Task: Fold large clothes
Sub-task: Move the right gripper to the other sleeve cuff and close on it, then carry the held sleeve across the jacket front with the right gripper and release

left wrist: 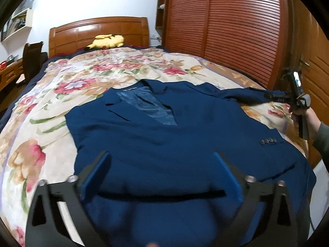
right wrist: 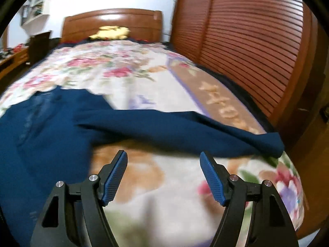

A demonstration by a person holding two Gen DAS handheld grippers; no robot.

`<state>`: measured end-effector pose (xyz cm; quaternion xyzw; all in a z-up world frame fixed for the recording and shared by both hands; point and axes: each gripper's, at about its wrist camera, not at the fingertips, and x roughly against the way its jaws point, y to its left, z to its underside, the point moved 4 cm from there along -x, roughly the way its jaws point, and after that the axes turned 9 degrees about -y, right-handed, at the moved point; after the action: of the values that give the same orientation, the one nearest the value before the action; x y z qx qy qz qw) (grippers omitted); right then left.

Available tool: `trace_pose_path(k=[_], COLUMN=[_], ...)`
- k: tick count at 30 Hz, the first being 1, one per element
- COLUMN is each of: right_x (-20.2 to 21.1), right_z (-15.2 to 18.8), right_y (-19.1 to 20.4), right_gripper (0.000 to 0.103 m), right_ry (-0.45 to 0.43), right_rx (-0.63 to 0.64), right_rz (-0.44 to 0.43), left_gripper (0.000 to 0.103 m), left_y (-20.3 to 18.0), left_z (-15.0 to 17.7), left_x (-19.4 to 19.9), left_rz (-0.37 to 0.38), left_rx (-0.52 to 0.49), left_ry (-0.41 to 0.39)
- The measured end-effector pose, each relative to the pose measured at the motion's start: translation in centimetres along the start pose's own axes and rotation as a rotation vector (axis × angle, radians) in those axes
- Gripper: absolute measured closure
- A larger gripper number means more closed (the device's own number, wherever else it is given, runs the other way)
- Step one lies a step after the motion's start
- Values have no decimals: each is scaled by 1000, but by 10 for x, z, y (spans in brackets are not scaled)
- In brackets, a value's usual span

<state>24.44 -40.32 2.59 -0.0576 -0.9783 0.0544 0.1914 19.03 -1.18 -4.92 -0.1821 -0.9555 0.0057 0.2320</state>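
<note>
A navy blue suit jacket (left wrist: pixel 156 131) lies front up on the floral bedspread (left wrist: pixel 41 111), collar toward the headboard, its shiny lining showing at the neck. My left gripper (left wrist: pixel 162 160) hovers open and wide over the jacket's lower front, with only flat cloth under the jaws. One sleeve (right wrist: pixel 185 127) stretches out to the right, its cuff (right wrist: pixel 271 144) near the bed's edge. My right gripper (right wrist: pixel 163 155) is open just short of that sleeve, with bare bedspread between its blue pads (right wrist: pixel 114 177). In the left wrist view, a hand (left wrist: pixel 302 115) holds the right gripper (left wrist: pixel 277 98) at the sleeve's end.
A yellow plush toy (left wrist: pixel 107 41) rests by the wooden headboard (left wrist: pixel 98 30). Louvred wardrobe doors (left wrist: pixel 226 30) run close along the bed's right side. A dark chair (left wrist: pixel 31 59) and a desk (left wrist: pixel 10 72) stand to the left. The bed's right edge (right wrist: pixel 296 195) drops off near the cuff.
</note>
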Motion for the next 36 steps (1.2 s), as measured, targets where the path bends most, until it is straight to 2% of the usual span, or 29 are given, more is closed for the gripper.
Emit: trace_pose_path(k=[4, 12, 20, 21, 22, 23, 24, 25, 27, 29, 36], right_x=[-36, -94, -119, -118, -118, -118, -116, -114, -105, -92, -30], right_z=[6, 6, 5, 5, 5, 6, 5, 4, 1, -7, -56], right_y=[-28, -61, -52, -51, -49, -48, -45, -42, -35, -27, 9], right_gripper=[28, 28, 29, 36, 50, 58, 81, 93, 98, 98, 100], right_ry=[67, 198, 245, 243, 241, 239, 235, 235, 225, 188, -3], right_rx=[20, 56, 179, 183, 185, 190, 206, 224, 233, 242, 214], right_rz=[77, 117, 167, 166, 155, 149, 158, 177, 174, 158, 105], left_gripper=[0, 0, 0, 0, 0, 0, 0, 0, 0, 0, 0], left_y=[10, 25, 29, 29, 29, 29, 29, 30, 30, 30, 38], left_z=[-3, -7, -7, -7, -7, -7, -6, -6, -6, -7, -5], left_x=[-4, -13, -14, -14, -14, -13, -12, -12, -12, -11, 1], left_rz=[-40, -47, -42, -41, -42, -42, -42, -41, -42, -46, -63], left_rx=[17, 51, 61, 61, 61, 60, 60, 61, 59, 54, 57], left_ry=[-2, 0, 4, 4, 3, 3, 3, 3, 3, 1, -15])
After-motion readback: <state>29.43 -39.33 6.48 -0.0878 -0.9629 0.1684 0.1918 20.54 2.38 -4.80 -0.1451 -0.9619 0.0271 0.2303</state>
